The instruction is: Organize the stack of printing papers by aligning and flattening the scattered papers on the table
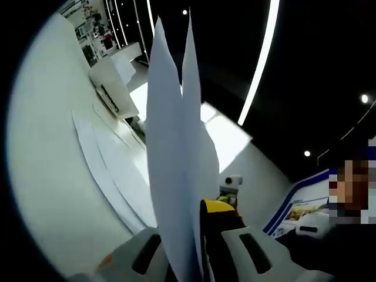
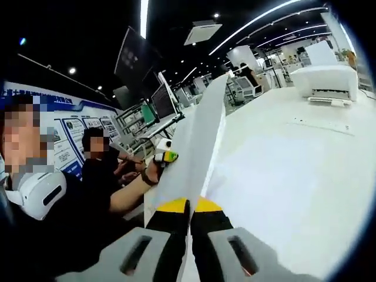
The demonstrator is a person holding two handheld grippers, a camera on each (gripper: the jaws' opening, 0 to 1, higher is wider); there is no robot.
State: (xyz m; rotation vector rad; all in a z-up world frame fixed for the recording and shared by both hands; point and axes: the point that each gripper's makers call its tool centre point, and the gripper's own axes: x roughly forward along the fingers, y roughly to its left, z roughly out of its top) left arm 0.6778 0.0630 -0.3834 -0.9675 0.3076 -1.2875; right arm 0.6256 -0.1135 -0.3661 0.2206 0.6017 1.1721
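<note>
Both hand-held grippers have the papers (image 1: 176, 170) pinched, and the sheaf is lifted off the bench (image 1: 47, 176), standing on edge. The left hand-held gripper (image 1: 198, 247) is clamped on it near one end, its jaws closed with the sheets rising up between them. The right hand-held gripper (image 2: 189, 235) is clamped on the same papers (image 2: 197, 153), which run away from its jaws edge-on. A few more sheets (image 1: 111, 164) lie flat on the bench, fanned out and not squared up, near a printer (image 1: 108, 82) at the far end.

My read: this is the jogging step, where you tap the bundle on the bench so the edges line up. The top of the sheaf splits into two peaks, so the sheets aren't flush yet. To do it well, I'd keep both grips level and light enough that the sheets can slide, drop the lower edge square onto the bench, tap a couple of times, turn and tap the short edge too, then lay it flat over the loose sheets.
</note>
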